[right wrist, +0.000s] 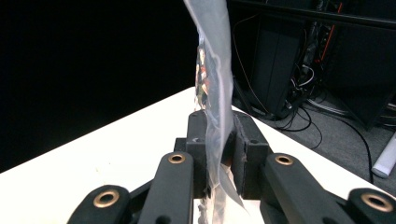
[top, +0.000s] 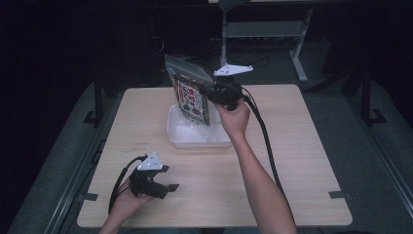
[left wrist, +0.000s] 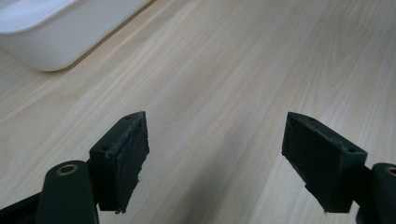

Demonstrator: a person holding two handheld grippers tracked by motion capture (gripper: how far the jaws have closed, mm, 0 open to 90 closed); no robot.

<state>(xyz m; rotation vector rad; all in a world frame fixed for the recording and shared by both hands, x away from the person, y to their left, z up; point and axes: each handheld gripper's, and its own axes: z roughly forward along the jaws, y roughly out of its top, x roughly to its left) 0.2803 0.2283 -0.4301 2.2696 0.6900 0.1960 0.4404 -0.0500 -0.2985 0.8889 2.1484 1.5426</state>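
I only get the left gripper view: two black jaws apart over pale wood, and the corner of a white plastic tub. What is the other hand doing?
Observer: The right gripper holds a clear plastic bag with a red-and-white printed pack inside above the white plastic tub.
Operator: Is the bag really pinched, or just resting there?
Observer: Pinched. In the right gripper view the black pads press the bag's clear film from both sides.
Operator: And my own gripper, where is it on the table?
Observer: The left gripper sits near the front edge of the pale wooden table, empty, nearer the person than the tub and to its left.
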